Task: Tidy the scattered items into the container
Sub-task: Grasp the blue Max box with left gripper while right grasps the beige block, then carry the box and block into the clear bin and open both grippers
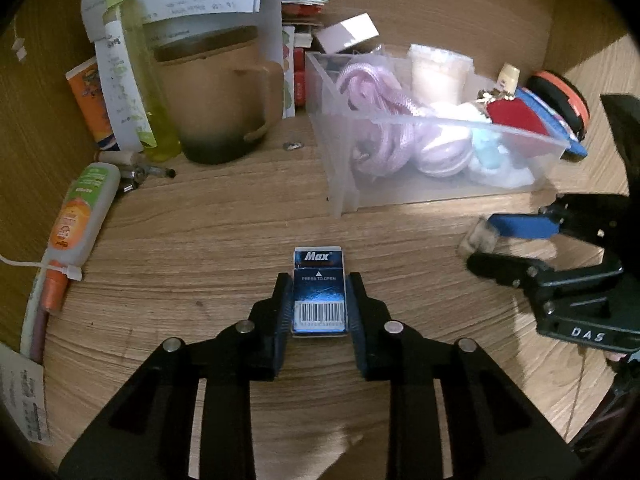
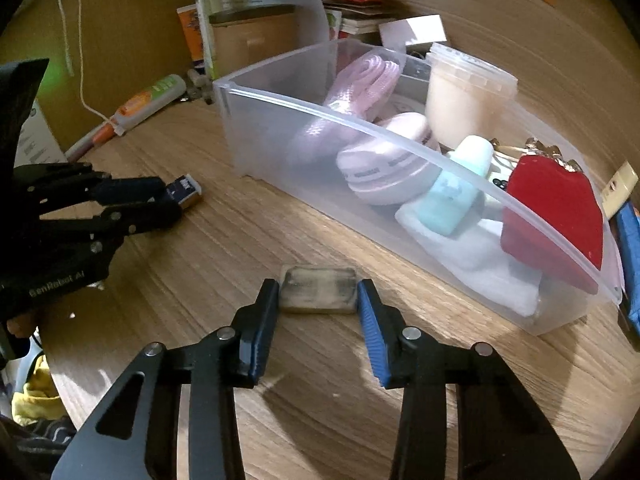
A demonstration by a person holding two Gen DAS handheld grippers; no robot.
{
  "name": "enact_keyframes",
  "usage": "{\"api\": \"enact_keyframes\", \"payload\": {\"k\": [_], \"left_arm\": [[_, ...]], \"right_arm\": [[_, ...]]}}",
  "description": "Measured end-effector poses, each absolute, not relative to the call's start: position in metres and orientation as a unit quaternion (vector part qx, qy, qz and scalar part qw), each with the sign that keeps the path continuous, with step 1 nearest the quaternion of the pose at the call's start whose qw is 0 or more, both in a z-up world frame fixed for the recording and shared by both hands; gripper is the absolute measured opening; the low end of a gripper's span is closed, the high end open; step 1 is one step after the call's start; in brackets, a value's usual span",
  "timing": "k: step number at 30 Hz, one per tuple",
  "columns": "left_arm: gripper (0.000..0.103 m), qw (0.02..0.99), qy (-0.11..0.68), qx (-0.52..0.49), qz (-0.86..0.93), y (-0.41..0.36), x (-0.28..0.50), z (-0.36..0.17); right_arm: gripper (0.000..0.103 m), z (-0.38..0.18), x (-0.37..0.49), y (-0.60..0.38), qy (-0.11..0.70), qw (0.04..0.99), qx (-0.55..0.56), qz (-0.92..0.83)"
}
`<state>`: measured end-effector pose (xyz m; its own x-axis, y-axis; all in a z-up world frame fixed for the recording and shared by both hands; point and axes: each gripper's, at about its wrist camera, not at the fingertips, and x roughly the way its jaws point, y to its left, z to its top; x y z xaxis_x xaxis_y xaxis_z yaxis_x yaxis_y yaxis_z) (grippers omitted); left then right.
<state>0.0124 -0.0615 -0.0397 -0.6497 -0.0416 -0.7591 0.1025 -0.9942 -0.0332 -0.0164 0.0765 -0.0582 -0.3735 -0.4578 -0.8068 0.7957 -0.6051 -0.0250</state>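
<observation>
On a wood-grain table (image 1: 200, 240), the left gripper (image 1: 319, 300) clamps a blue Max box (image 1: 319, 292). The right gripper (image 2: 318, 300) – jaws parted – straddles a grubby eraser (image 2: 318, 290) without squeezing it, beside the clear container (image 2: 320, 108) of toiletries near the table's far edge.

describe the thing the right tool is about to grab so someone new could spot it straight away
Find the clear plastic bin on the wooden table. In front of its long wall, between the right tool's fingers, lies a grubby grey-beige eraser: flat, rounded, unlabelled, unlike the blue Max box.
</observation>
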Motion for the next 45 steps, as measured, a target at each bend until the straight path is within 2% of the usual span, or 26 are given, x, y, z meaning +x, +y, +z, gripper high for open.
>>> {"api": "enact_keyframes", "payload": {"k": [9, 25, 36, 45], "left_arm": [[0.027, 0.04, 0.058, 0.387, -0.919, -0.061, 0.024, -0.019], [0.027, 0.038, 0.038, 0.331, -0.942, -0.033, 0.018, 0.019], [0.027, 0.01, 0.043, 0.321, -0.946, -0.016, -0.002, 0.029], [0.027, -0.021, 0.049, 0.311, -0.949, -0.004, -0.024, 0.041]], "right_arm": [[0.037, -0.041, -0.012, 0.086, 0.188, 0.41, 0.37, -0.812], [0.037, 0.005, -0.031, 0.124, 0.143, 0.387, 0.316, -0.855], [0.037, 0.017, -0.054, 0.162, 0.116, 0.352, 0.308, -0.876], [0.037, 0.017, -0.069, 0.152, 0.113, 0.354, 0.305, -0.877]]}}
